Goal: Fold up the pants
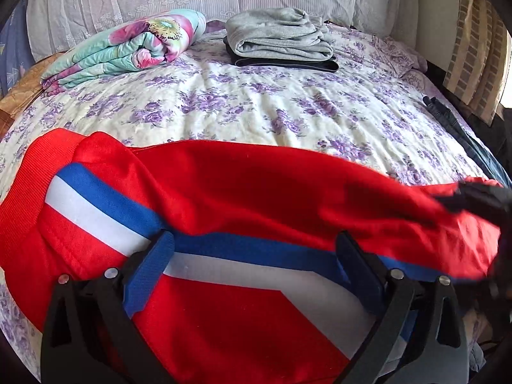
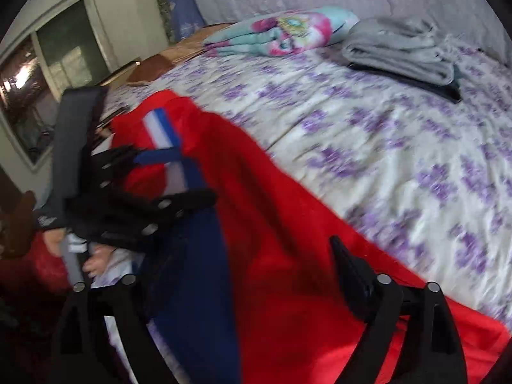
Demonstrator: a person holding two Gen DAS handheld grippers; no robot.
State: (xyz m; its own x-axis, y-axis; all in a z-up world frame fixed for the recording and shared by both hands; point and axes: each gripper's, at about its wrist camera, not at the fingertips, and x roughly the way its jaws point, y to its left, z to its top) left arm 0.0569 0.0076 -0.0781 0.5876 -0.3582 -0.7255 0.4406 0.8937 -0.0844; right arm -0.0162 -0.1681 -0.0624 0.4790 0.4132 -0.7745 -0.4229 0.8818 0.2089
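Note:
Red pants (image 1: 262,192) with a blue and white side stripe lie across the near part of the bed, cuff end at the left. My left gripper (image 1: 256,249) is open, its fingers spread over the striped part of the pants. In the right wrist view the same pants (image 2: 275,224) run diagonally from upper left to lower right. My right gripper (image 2: 243,272) is open over the red cloth, its left finger hidden by the blue stripe. The left gripper (image 2: 179,179) shows there at the left. The right gripper's tip shows blurred in the left wrist view (image 1: 476,198).
The bed has a cream sheet with purple flowers (image 1: 256,105). A folded grey garment on a dark one (image 1: 281,41) lies at the far middle. A rolled floral quilt (image 1: 128,48) lies at the far left. A dark garment (image 1: 454,128) lies at the bed's right edge.

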